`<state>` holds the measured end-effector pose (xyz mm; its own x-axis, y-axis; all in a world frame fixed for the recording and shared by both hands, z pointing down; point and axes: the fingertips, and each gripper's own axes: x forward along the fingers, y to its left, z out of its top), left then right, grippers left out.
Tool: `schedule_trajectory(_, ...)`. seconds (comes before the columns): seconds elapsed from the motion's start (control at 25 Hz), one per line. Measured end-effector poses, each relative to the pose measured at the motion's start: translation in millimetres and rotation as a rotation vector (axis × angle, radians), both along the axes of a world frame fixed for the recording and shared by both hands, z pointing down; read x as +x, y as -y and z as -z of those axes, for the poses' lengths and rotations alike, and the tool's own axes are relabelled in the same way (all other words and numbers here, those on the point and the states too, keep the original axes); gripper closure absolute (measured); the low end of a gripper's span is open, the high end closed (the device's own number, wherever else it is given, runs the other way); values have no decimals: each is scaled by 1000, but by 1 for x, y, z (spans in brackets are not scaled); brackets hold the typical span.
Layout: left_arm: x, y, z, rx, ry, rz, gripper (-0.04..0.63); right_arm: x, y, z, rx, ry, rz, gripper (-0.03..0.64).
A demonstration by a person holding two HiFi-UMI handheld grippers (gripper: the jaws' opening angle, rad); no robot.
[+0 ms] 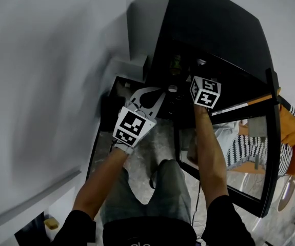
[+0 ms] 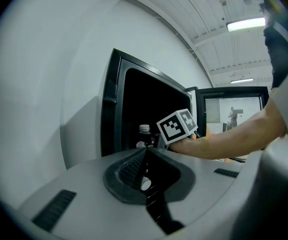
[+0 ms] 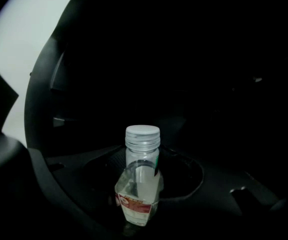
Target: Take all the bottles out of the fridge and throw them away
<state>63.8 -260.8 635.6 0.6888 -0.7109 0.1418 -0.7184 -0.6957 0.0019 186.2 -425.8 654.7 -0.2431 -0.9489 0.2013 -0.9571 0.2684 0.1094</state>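
Bottle gripped by right tongs inside dark fridge.

- The bare left forearm is reaching forward, holding the white two-jaw left gripper nearly level, its jaws meeting at the tips.
- The bare right forearm is stretching further ahead, carrying the right gripper with its black-and-white marker cube.
- In the dim right gripper view, its jaws appear to be pressing on a small clear plastic bottle with a white cap.
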Motion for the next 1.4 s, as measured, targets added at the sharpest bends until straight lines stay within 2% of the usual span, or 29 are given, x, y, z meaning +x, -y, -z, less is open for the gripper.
schedule_trajectory(0.28, -10, -17, 22, -36, -9, 20, 594, -3, -34, 20, -27, 1, 15, 411)
schedule_trajectory(0.56, -25, -36, 61, -105, -29, 50, 592, -12, -97, 39, -110, 19, 33, 411)
schedule_trajectory(0.8, -35, -54, 108, -143, -37, 52, 594, -17, -154, 78, -164, 51, 36, 411)
schedule_trajectory(1.12, -38, -73, 161, -162, -61, 28, 594, -21, -199, 160, -134, 71, 38, 413)
schedule_trajectory(1.4, -39, -85, 204, -133, -56, 4, 592, -26, -233, 224, -82, 66, 73, 412)
